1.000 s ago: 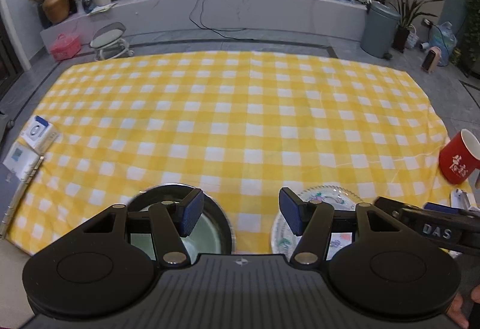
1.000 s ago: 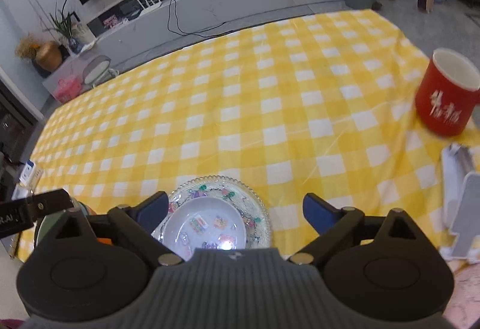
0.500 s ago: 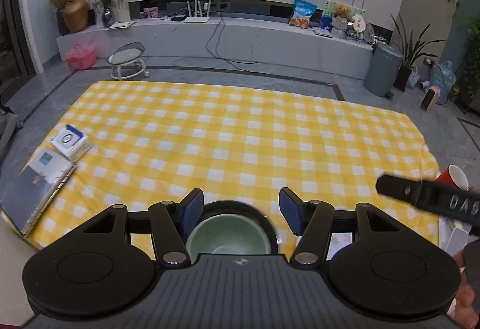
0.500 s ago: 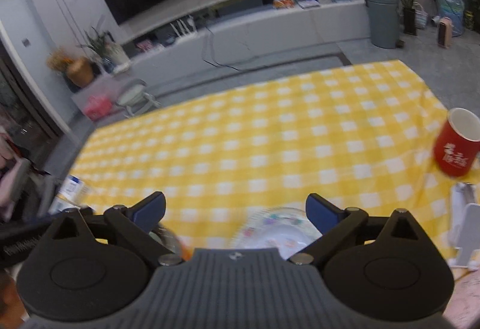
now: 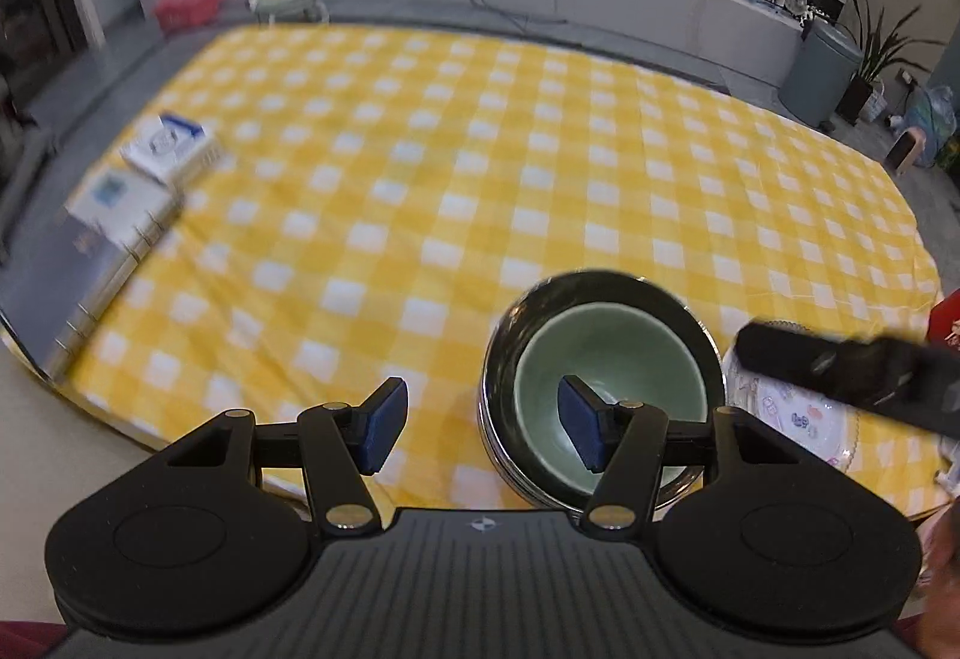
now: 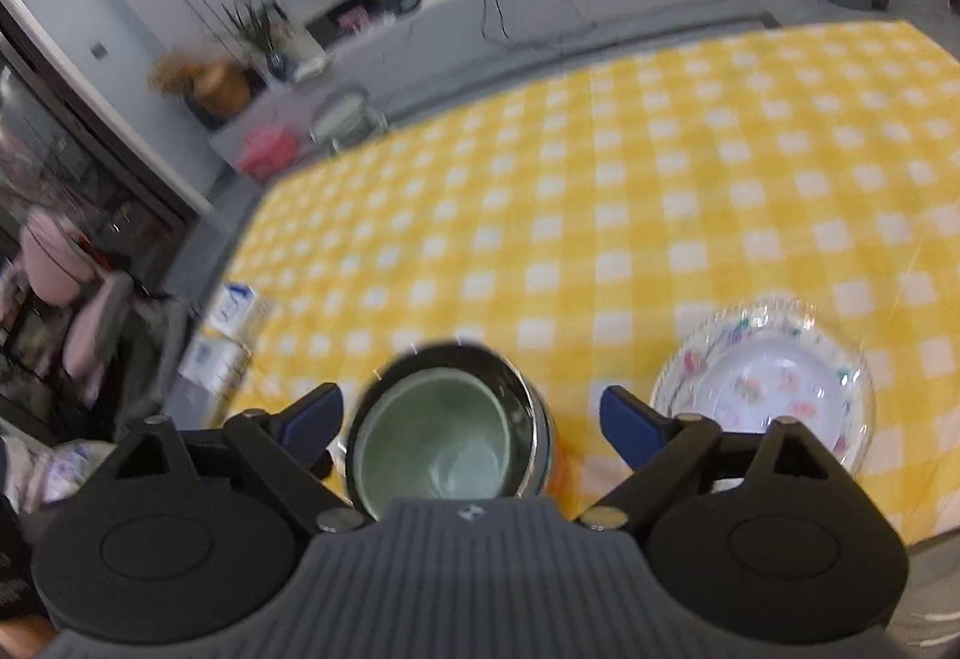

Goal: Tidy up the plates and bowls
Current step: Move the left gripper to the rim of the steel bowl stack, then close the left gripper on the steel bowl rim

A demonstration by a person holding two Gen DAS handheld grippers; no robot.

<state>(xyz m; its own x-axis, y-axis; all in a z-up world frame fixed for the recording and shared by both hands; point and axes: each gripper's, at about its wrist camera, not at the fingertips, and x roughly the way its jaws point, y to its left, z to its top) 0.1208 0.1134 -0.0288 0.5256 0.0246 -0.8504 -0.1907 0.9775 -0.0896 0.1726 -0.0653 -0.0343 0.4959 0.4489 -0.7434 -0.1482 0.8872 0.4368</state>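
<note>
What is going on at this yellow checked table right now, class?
A person holds a gripper in each hand over the dishes. The right gripper straddles a green bowl nested in a metal bowl; its jaws are closing, not yet touching. The left gripper is open and empty, one finger over the bowls. A patterned plate sits beside them on the checked cloth.

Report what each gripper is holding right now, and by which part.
Nothing is held. The left tongs stand open beside the bowl stack. The right tongs straddle the stack, jaws closing but not yet touching it.
</note>
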